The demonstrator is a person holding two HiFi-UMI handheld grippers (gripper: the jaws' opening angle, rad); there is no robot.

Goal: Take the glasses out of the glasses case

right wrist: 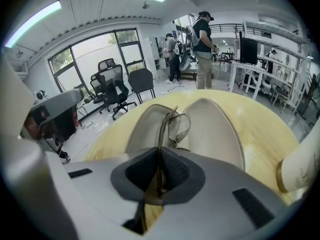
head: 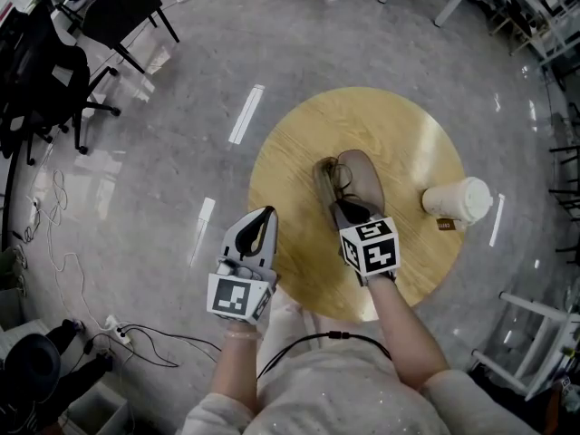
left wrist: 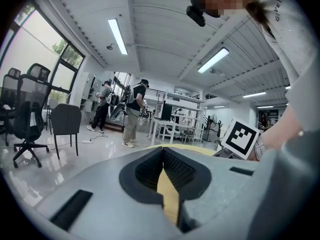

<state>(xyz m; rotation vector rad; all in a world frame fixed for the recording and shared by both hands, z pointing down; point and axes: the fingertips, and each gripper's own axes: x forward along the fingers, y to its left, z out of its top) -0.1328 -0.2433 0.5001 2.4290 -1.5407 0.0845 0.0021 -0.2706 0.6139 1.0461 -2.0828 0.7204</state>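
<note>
Round wooden tabletop [head: 299,152]: carrying every item below, with one paper cup [head: 458,202] standing near its right edge, well apart from the rest. Glasses case [head: 362,175]: lying open at the middle, both pale halves facing up. Left gripper [head: 263,216]: hanging just off the tabletop's near-left edge, jaws meeting with nothing between them, taking no part at present. Right gripper [head: 349,211]: reaching over the near end of the case, jaws closing on one thin side arm of the glasses [right wrist: 177,126]. Glasses: sitting tilted over the open case along the fold between the halves, one lens showing; whether they are touching the lining cannot be told. Progress, as judged: case opened and the glasses gripped; lifting them clear and setting them down is remaining.
</note>
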